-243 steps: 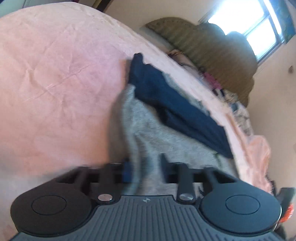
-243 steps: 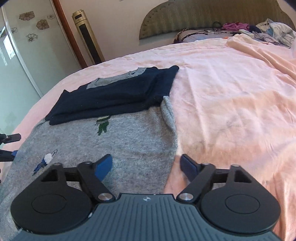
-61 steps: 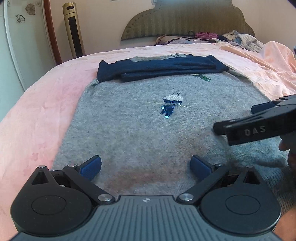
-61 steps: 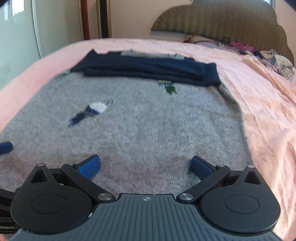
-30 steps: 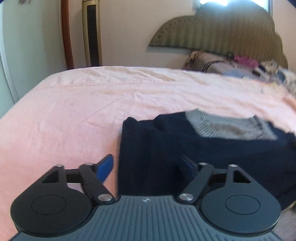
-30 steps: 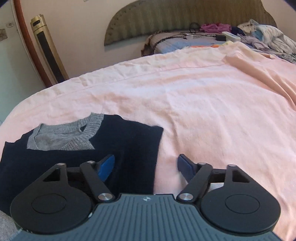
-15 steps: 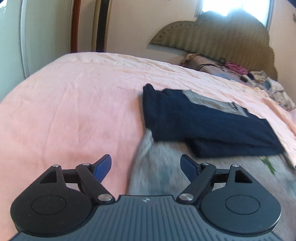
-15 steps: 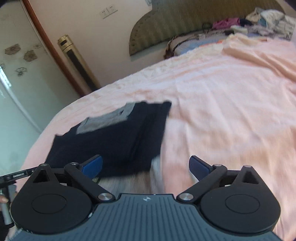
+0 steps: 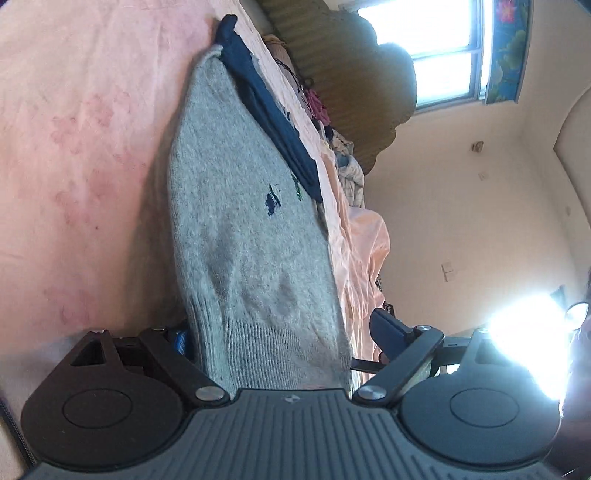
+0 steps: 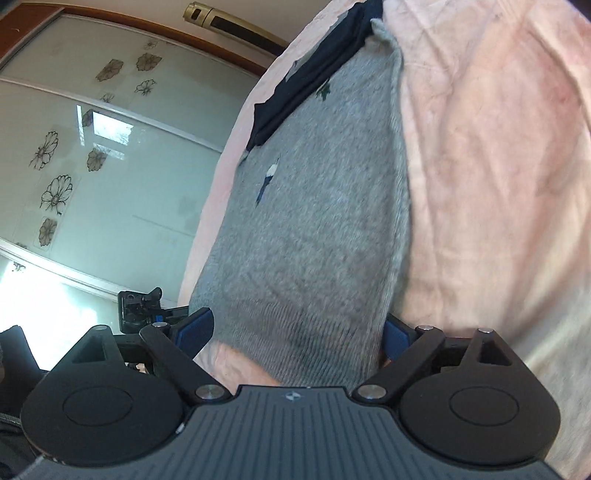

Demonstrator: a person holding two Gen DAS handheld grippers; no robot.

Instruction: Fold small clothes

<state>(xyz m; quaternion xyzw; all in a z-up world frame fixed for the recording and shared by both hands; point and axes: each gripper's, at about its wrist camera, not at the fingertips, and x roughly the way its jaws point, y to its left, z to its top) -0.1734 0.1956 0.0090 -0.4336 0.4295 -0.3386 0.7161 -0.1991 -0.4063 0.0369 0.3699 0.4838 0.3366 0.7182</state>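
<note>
A grey knitted sweater (image 9: 251, 236) lies flat on the pink bedsheet (image 9: 85, 147) of the bed, its ribbed hem (image 9: 280, 350) at the near edge of the bed and its upper part toward the headboard (image 9: 354, 74). Small embroidered motifs (image 9: 273, 199) mark its front. Navy sleeves (image 9: 266, 107) are folded across the upper part of the sweater, lying on the grey knit.

Left wrist view: the left tool (image 9: 280, 336) stands at the hem, rolled so that the bed appears tilted. Its jaws have just been opening and stand wide. The hem lies between them; the left blue pad (image 9: 180, 339) is just beside the hem's edge, partly hidden by the knit, while the right pad (image 9: 386, 328) stands clear of the cloth. No pad presses on the sweater.

Right wrist view: the right tool (image 10: 295, 332) stands at the other corner of the hem (image 10: 303, 343). Its jaws have just been closing slightly yet stand wide apart. The hem lies between them; the left pad (image 10: 194, 326) is clear of the knit, the right pad (image 10: 395, 334) just beside its side edge. Whether that pad touches the cloth cannot be told.

Beyond the sweater, a heap of mixed clothes (image 9: 343, 155) lies at the head of the bed, below a bright window (image 9: 439, 48). Beside the bed stand a glass wardrobe door with flower prints (image 10: 92, 155) and a gold tower fan (image 10: 229, 22).
</note>
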